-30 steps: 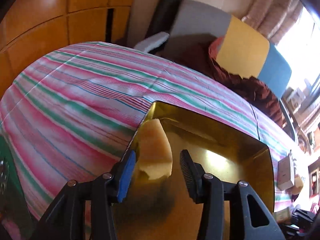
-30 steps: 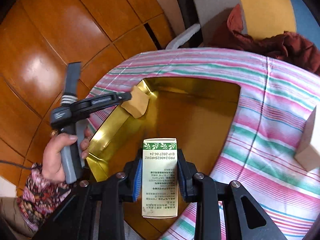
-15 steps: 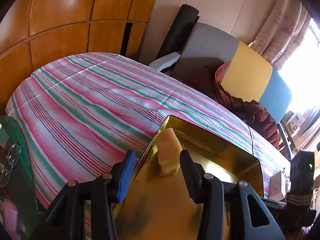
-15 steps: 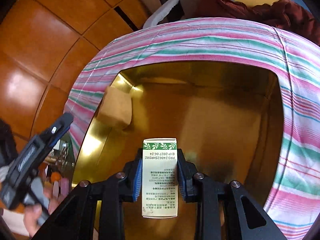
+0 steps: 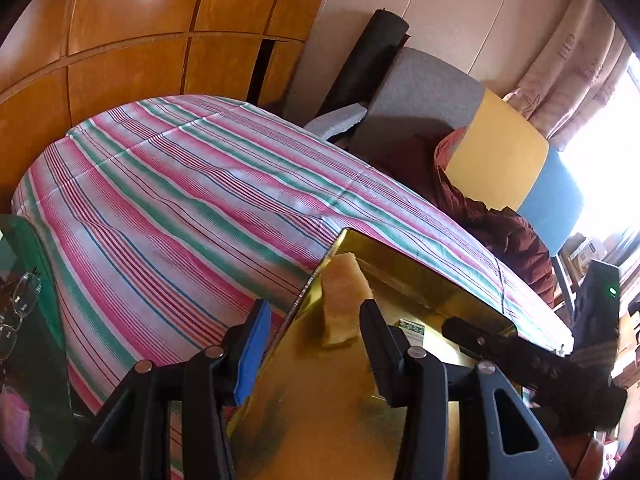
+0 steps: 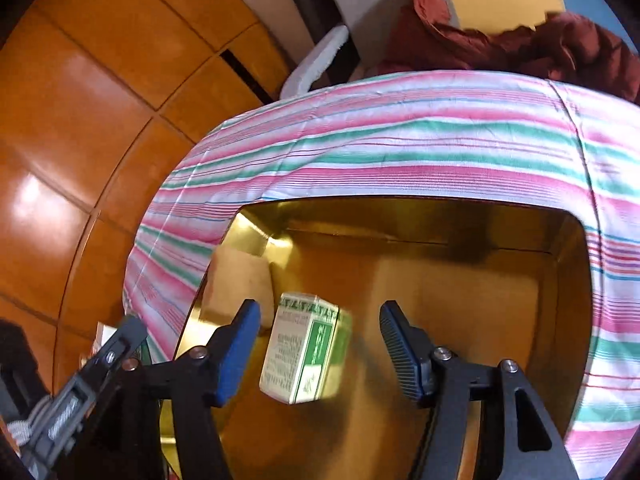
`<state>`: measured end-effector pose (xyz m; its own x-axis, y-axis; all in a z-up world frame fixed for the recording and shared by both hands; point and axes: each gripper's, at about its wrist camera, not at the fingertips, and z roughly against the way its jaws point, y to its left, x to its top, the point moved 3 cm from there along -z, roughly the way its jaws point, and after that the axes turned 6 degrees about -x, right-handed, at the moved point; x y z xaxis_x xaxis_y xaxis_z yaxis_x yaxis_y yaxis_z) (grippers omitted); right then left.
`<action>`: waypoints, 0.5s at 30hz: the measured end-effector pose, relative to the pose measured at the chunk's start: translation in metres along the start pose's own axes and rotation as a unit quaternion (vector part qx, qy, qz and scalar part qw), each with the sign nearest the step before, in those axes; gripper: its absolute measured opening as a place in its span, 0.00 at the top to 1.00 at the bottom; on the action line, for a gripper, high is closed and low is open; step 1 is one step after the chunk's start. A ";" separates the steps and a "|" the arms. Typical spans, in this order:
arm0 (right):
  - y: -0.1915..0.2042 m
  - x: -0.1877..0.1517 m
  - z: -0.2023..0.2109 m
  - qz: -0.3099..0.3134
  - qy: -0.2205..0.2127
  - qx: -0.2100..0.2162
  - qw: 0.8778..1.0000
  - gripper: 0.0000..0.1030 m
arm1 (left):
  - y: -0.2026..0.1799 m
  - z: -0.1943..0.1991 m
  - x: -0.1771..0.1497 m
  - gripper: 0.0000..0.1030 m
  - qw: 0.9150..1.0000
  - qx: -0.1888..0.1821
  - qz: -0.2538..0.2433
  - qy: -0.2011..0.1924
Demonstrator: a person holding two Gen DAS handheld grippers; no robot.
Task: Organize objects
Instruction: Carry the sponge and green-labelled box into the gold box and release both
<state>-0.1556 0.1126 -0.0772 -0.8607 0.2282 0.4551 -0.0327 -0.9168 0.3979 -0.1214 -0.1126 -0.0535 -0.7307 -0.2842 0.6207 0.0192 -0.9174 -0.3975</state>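
A gold tray (image 6: pixel 460 216) lies on the striped tablecloth and also shows in the left wrist view (image 5: pixel 432 276). My right gripper (image 6: pixel 320 348) is open above the tray. A green and white box (image 6: pixel 304 354) sits tilted and blurred between its fingers, touching neither. A tan sponge-like block (image 5: pixel 344 304) stands in the tray's corner, dimly seen in the right wrist view (image 6: pixel 240 280). My left gripper (image 5: pixel 312 340) is open and empty, drawn back from the block. The box's end (image 5: pixel 410 328) shows by the right gripper (image 5: pixel 520 356).
The striped tablecloth (image 5: pixel 168 200) covers the table. A chair with dark red clothes (image 5: pixel 492 216) stands beyond the far edge. Wooden panels (image 6: pixel 80 120) rise on the left. Glasses (image 5: pixel 20 300) lie on a green surface at the left.
My right gripper has opened and let go of the green and white box, which now tips inside the tray. My left gripper has pulled back farther from the tan block.
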 end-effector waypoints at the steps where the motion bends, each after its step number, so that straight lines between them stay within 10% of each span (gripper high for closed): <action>1: 0.002 -0.002 0.005 0.011 -0.004 0.001 1.000 0.38 | -0.002 -0.001 -0.002 0.55 1.000 -0.002 -0.001 0.002; 15: -0.006 -0.036 0.062 0.080 -0.039 -0.029 0.996 0.35 | -0.051 -0.003 -0.030 0.55 0.997 -0.036 -0.060 0.029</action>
<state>-0.0929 0.1306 -0.0465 -0.8148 0.1010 0.5708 0.0697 -0.9605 0.2695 -0.1021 -0.0561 -0.0539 -0.7628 -0.1552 0.6278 -0.1179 -0.9211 -0.3710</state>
